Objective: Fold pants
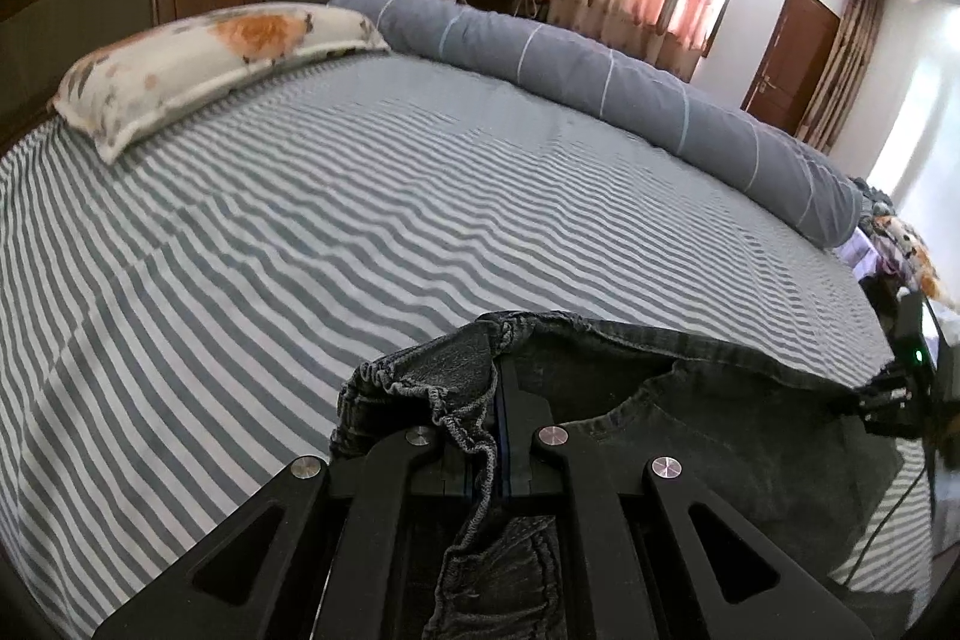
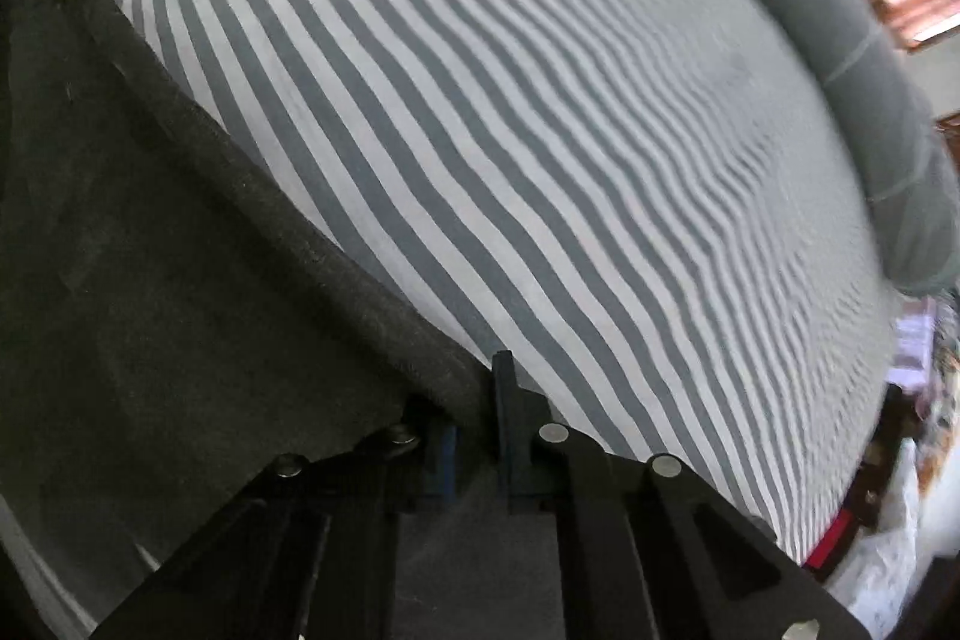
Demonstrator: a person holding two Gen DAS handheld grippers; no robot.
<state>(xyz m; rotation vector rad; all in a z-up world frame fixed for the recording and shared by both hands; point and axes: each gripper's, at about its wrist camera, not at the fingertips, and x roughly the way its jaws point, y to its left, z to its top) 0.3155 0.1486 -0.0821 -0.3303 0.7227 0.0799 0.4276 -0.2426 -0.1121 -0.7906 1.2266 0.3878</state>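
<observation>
Denim: dark pants (image 1: 690, 418) lie at the bed's (image 1: 360, 220) near edge, waistband bunched.
Left gripper (image 1: 501, 400): I have it pinching the elastic waistband.
Right gripper (image 2: 480, 400): I read it pressed together on the pants' edge.
Risk: my thin right bite may slip when lifting, skewing the fold.
Surroundings: floral pillow (image 1: 210, 58) and grey bolster (image 1: 600, 70) sit well apart; nothing blocks me.

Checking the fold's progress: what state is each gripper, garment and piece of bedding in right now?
Left gripper: shut on the pants' elastic waistband.
Right gripper: shut on the pants' edge.
Dark grey denim pants: held at both spots, stretched between the grippers over the bed.
Grey-and-white striped bedsheet: spread flat, slightly rippled.
Floral pillow: lying by the headboard.
Grey duvet: rolled along the far edge.
</observation>
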